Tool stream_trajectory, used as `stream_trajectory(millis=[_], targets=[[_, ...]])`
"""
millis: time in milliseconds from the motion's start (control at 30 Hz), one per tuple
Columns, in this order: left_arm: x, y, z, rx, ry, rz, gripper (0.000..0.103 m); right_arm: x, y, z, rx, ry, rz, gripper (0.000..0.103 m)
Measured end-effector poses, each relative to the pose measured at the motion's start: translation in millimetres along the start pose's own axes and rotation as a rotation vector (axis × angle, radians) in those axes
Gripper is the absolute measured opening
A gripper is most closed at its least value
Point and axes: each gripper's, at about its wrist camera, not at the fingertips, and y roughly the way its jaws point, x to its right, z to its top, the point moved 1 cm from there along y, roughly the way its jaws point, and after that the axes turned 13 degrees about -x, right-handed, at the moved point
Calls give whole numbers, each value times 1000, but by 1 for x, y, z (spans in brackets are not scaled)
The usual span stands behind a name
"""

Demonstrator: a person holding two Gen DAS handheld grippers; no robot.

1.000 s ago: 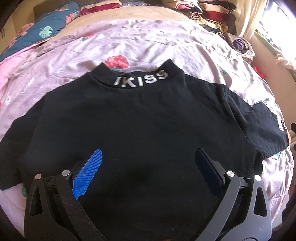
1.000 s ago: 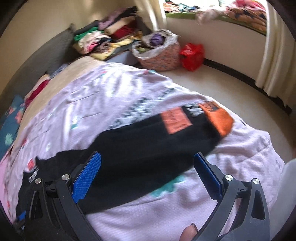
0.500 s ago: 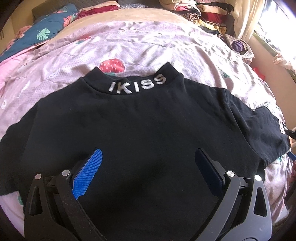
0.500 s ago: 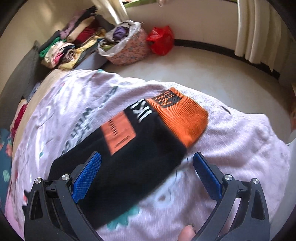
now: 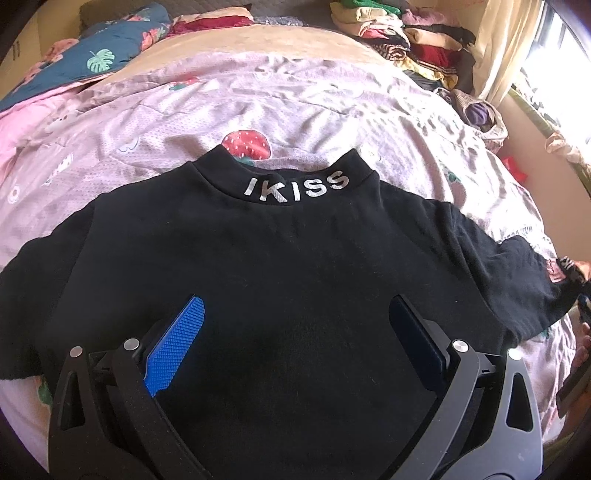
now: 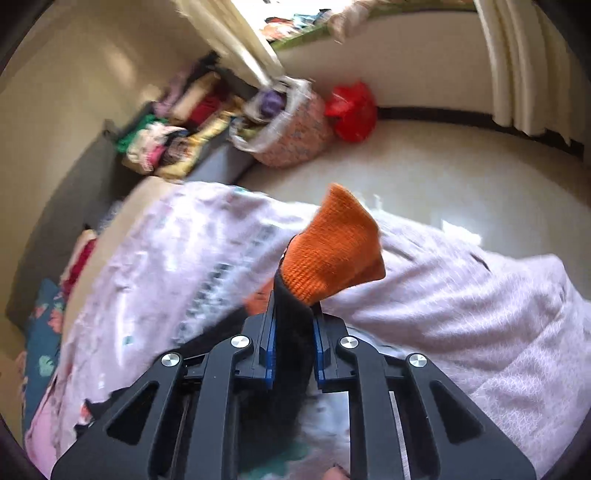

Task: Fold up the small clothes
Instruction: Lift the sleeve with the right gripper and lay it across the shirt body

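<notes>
Change since half a second ago: the right hand-held gripper (image 6: 293, 345), then spread wide above the sleeve, has clenched on the black sleeve (image 6: 291, 332) just behind its orange cuff (image 6: 332, 251), and the cuff now stands up off the bed. The left hand-held gripper (image 5: 295, 332) keeps its place, released, pads wide apart over the lower body of the shirt (image 5: 258, 277).

Shirt: black, spread flat on the lilac bedspread (image 5: 295, 103), collar marked IKISS (image 5: 297, 186) pointing to the far side, hem near. Long axis runs left to right across both sleeves. Left sleeve lies flat at the left edge of the left view; right sleeve reaches the right edge of the bed.

Room: open bedspread beyond the collar and to the far left. In the right view the bed edge falls to bare floor (image 6: 443, 177) on the right.

Surroundings: blue floral pillow (image 5: 103, 55) at far left; stacked clothes (image 5: 406, 33) at far right; a basket (image 6: 291, 125) and red bag (image 6: 352, 110) on the floor beside them; curtain (image 6: 517, 66) on the far wall. None touches the shirt.
</notes>
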Motion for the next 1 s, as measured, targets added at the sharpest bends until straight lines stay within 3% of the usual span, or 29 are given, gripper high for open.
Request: stream_trajectory(millis=[233,567,733,1000], targets=[[-9,-20,0,26,-19,-7,94,-59,-39,-13,45,-177,125,13],[-56,-69,6,104,-119,-28,94,-172,-79,-70,46,-456,302,12],[-86,-83,6,120,-167,-70,94,-216,-89,-106,26,-584,351,12],[-127,-87,-3,96,-251,-229,94,-275,-86,-177,-24,-771,375,12]])
